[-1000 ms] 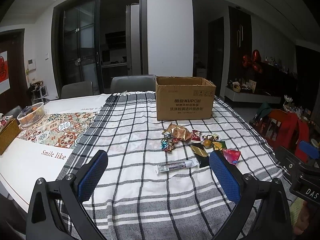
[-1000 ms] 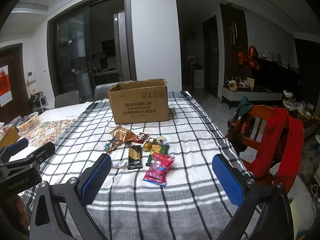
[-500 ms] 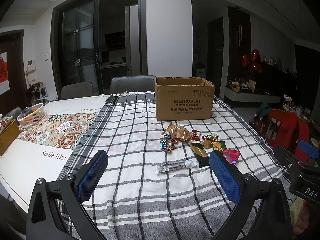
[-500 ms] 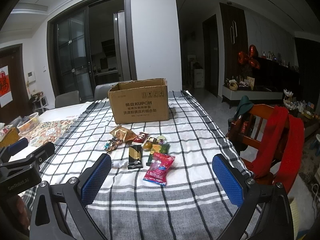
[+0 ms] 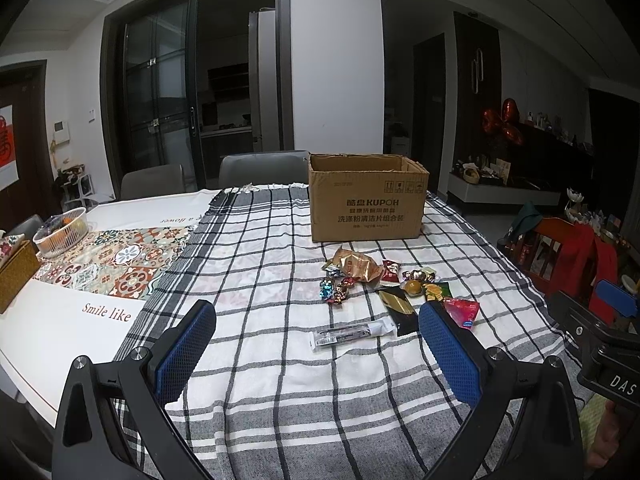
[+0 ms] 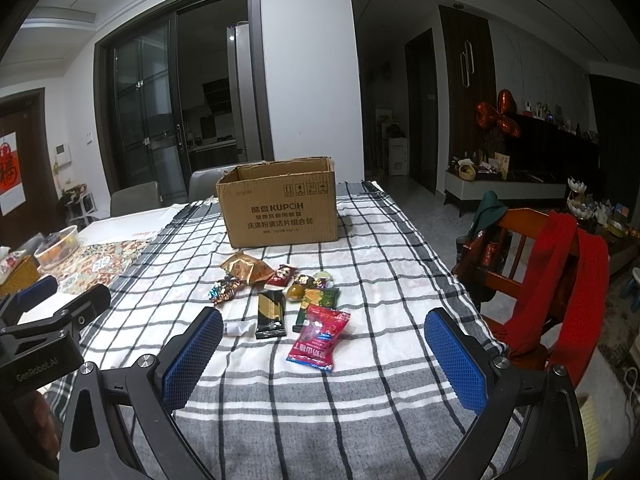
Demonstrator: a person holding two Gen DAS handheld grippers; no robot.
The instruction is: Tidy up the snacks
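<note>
An open cardboard box [image 5: 367, 198] [image 6: 280, 208] stands at the far middle of the checked tablecloth. In front of it lie several snacks: a golden-brown packet [image 5: 355, 265] [image 6: 246, 269], foil candies [image 5: 336, 290] [image 6: 224, 292], a black and gold bar [image 5: 398, 308] [image 6: 271, 314], a green packet [image 6: 318, 305], a pink-red packet [image 5: 462, 312] [image 6: 319, 338] and a clear long wrapper [image 5: 352, 332]. My left gripper [image 5: 316, 354] is open, held above the cloth short of the wrapper. My right gripper [image 6: 324, 360] is open, near the pink-red packet. Neither holds anything.
A white basket [image 5: 62, 232] and a woven box [image 5: 16, 276] sit on the patterned runner at the left. Grey chairs [image 5: 262, 168] stand behind the table. A wooden chair with a red garment [image 6: 560, 272] stands close to the table's right edge.
</note>
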